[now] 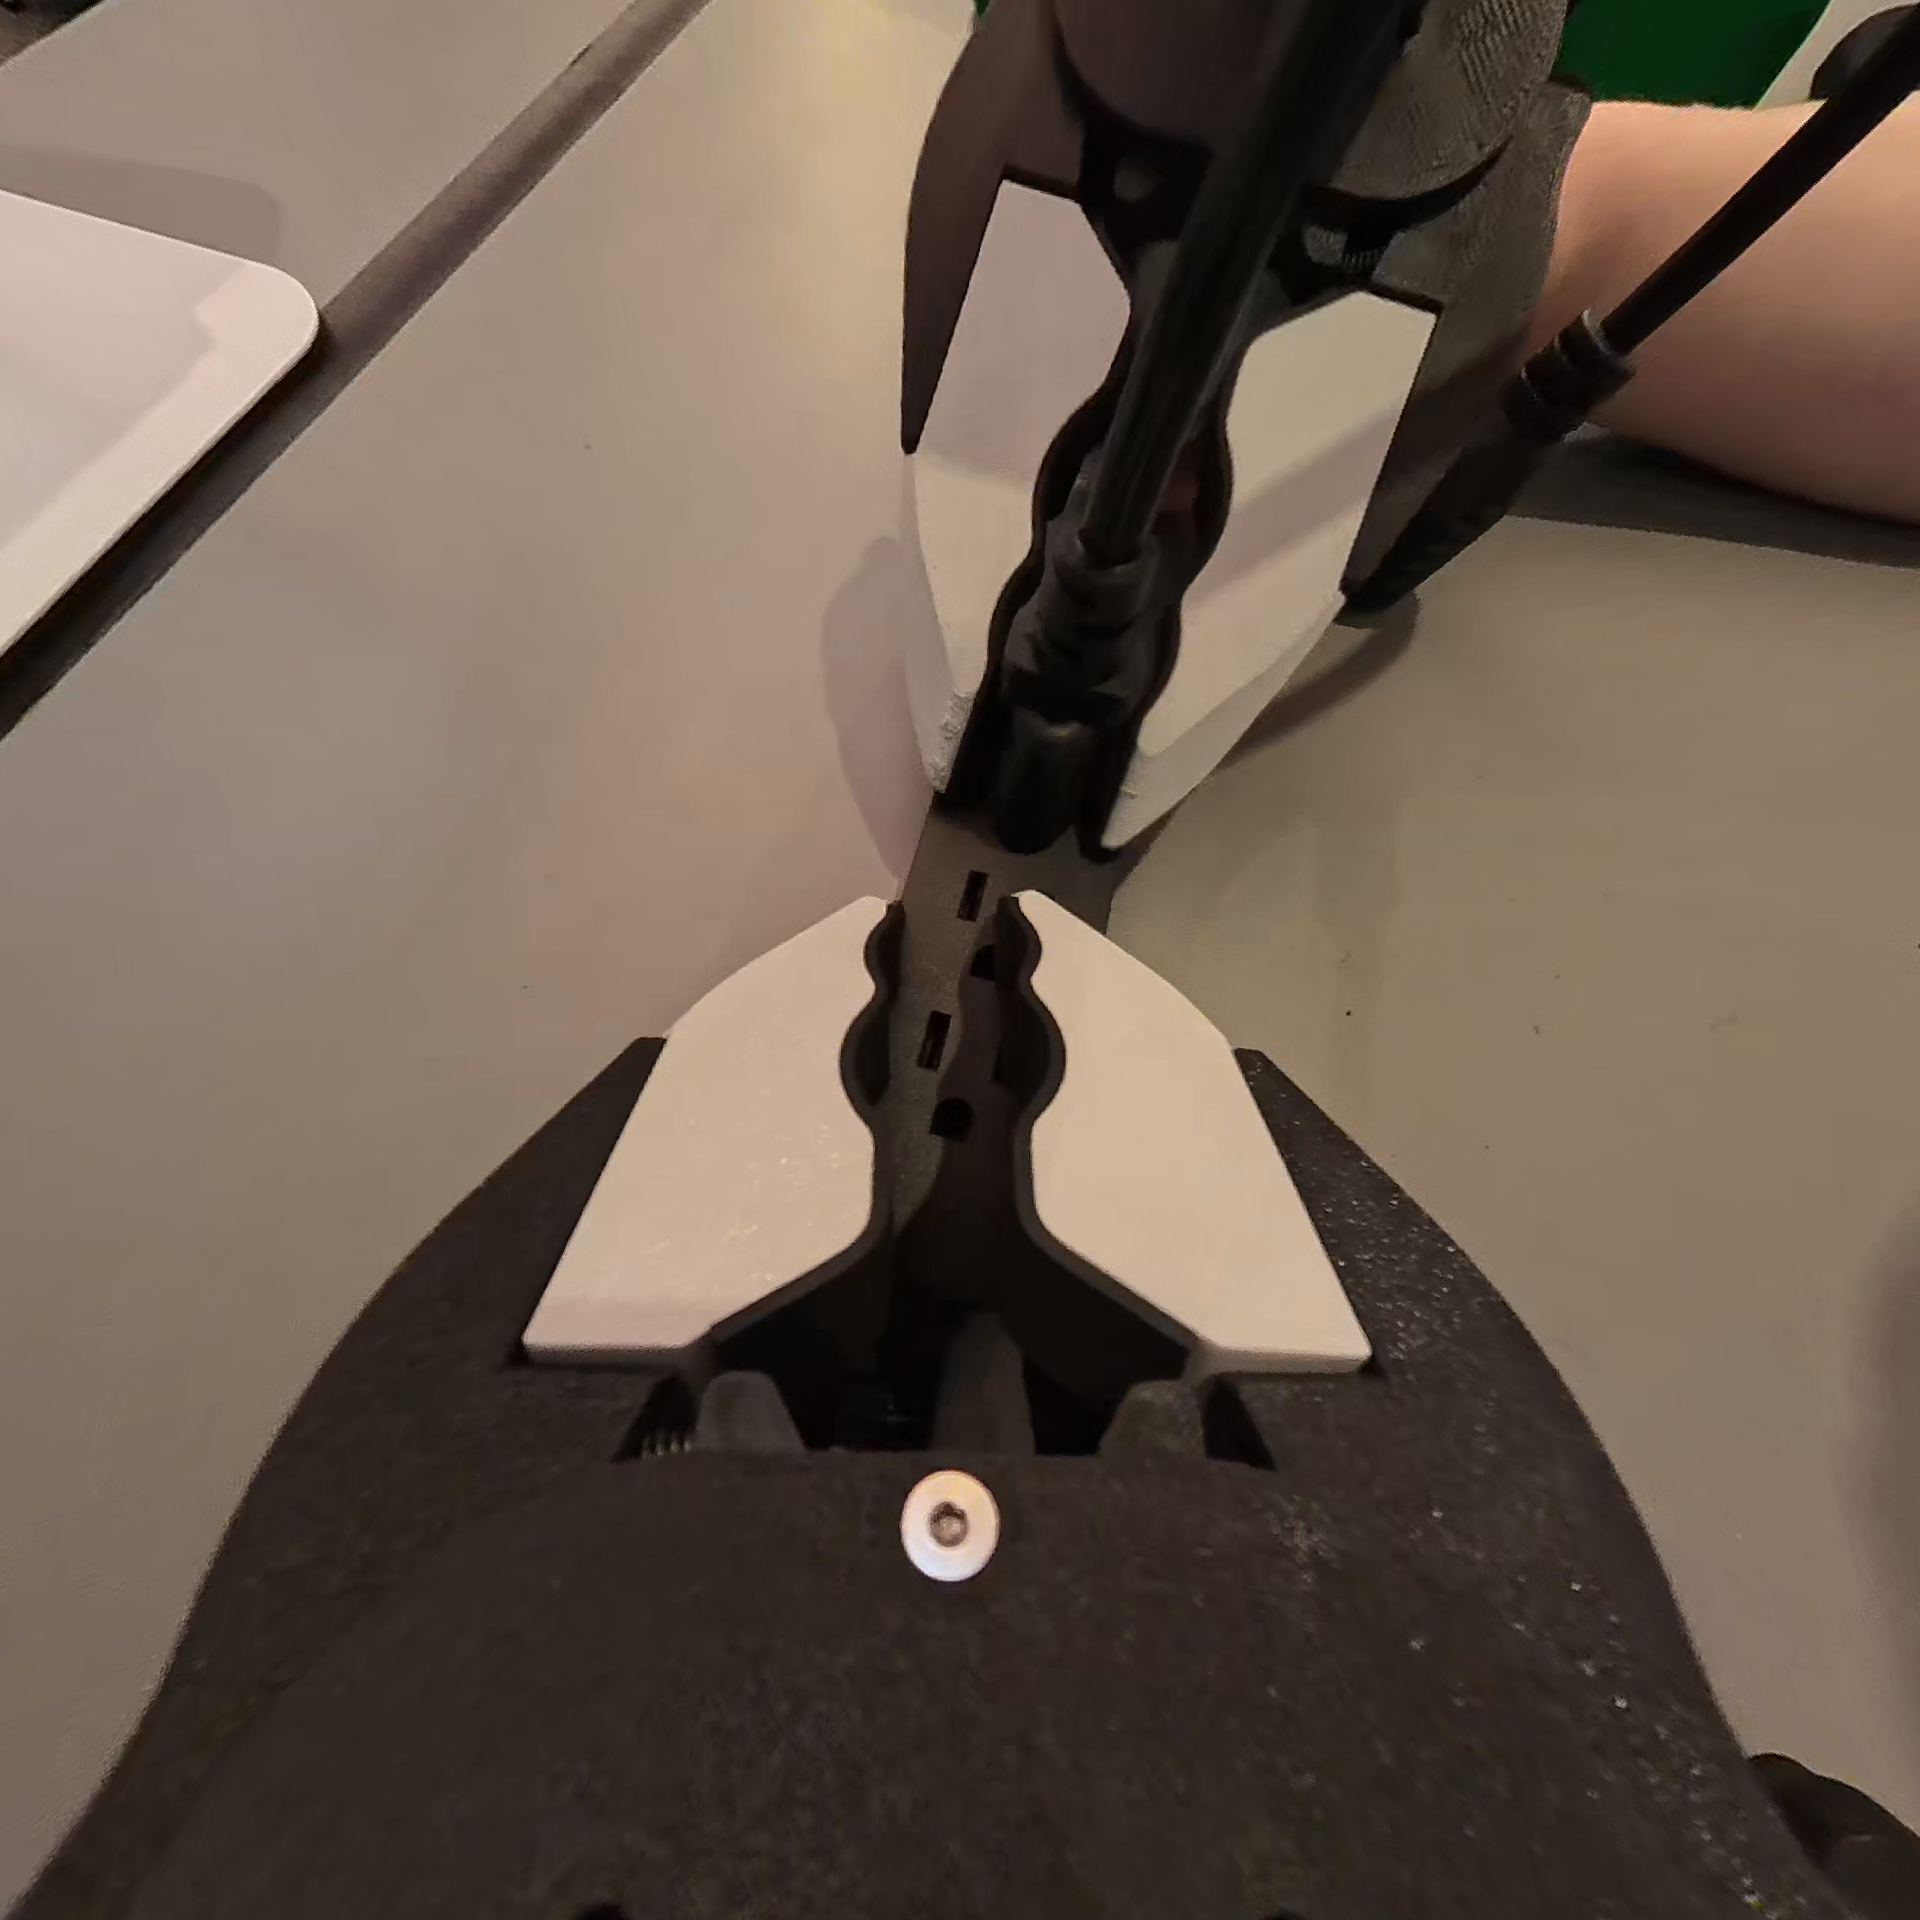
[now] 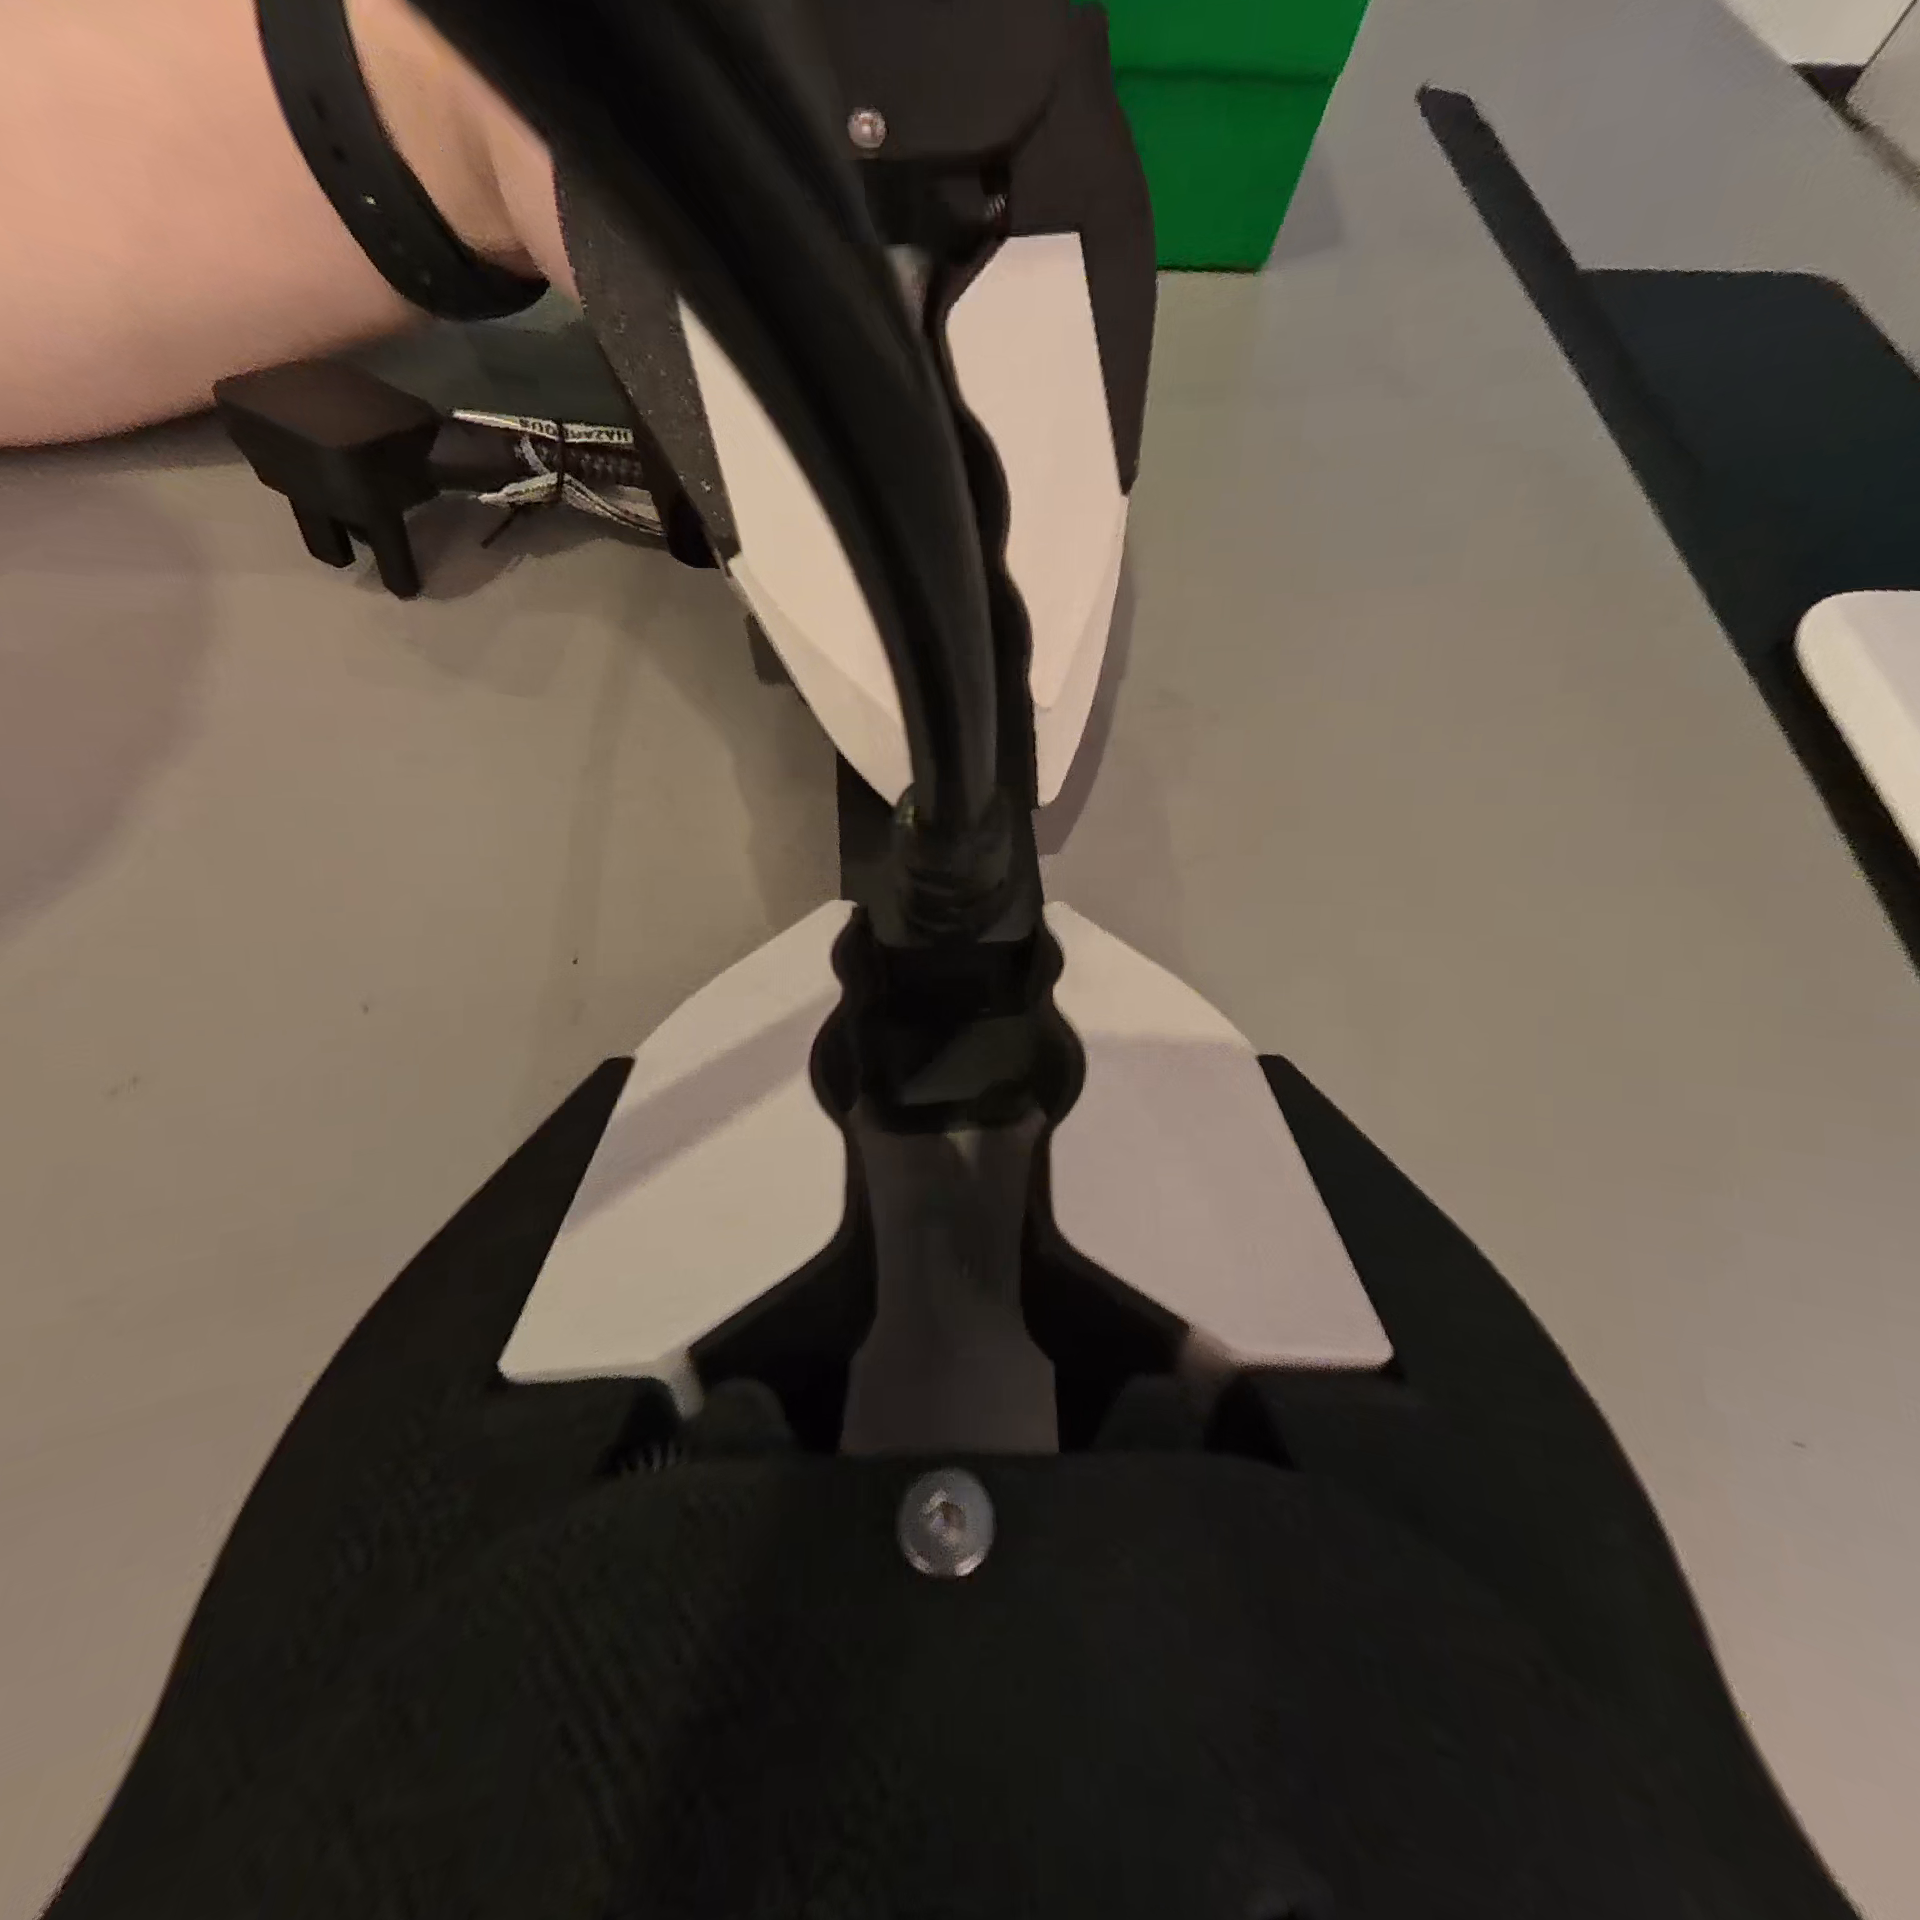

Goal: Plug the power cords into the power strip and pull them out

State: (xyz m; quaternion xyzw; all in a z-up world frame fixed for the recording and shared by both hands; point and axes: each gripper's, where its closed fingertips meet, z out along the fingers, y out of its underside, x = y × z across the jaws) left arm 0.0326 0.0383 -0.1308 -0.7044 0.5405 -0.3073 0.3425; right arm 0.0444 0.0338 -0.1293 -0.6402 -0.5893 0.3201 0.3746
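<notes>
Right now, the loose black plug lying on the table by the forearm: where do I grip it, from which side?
Grip the loose plug on its blocky body, from above, closing across its flat sides. It lies flat on the table, prongs sticking out one end, cord out the other; avoid both.

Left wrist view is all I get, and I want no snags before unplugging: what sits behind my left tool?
Observer: A black block-shaped adapter with a tagged braided cable lies on the grey table, beside the person's forearm.
Operator: Does that cable touch the left tool?
Observer: Its far end passes behind one of that tool's fingers, so contact is hidden.
</notes>
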